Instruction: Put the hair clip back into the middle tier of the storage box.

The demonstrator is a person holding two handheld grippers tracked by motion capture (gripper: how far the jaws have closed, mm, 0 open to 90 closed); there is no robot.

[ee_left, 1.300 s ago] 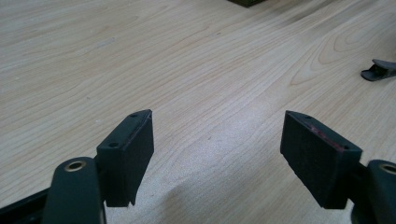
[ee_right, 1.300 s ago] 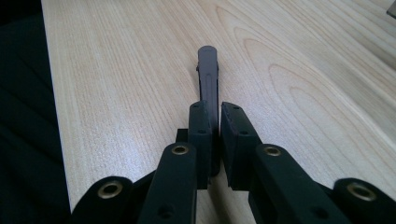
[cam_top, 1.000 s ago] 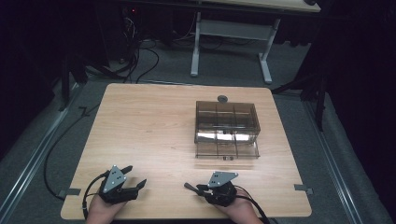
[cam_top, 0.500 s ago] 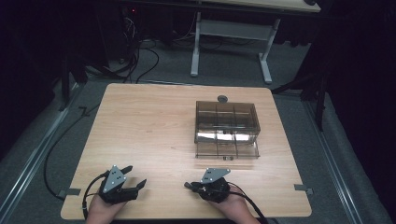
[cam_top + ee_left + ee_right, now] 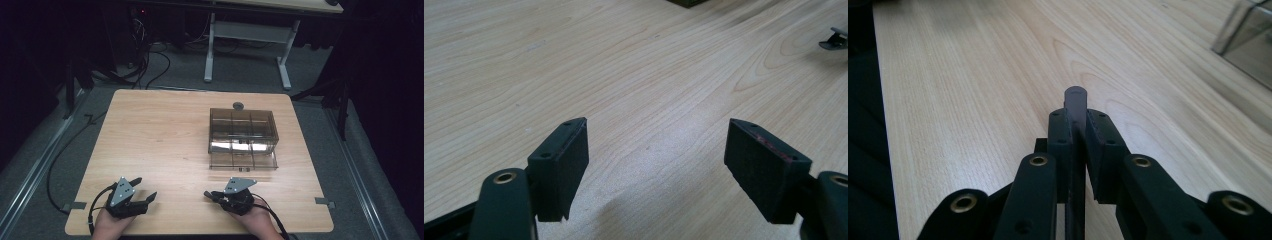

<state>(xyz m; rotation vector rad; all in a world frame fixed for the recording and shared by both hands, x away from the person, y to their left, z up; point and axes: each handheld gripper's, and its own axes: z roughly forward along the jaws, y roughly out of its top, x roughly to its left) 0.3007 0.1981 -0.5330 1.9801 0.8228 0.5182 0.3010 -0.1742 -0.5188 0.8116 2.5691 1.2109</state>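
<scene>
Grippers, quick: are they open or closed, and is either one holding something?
Left gripper: open, nothing between its jaws.
Right gripper: closed on a thin dark flat piece; what it is cannot be told.
</scene>
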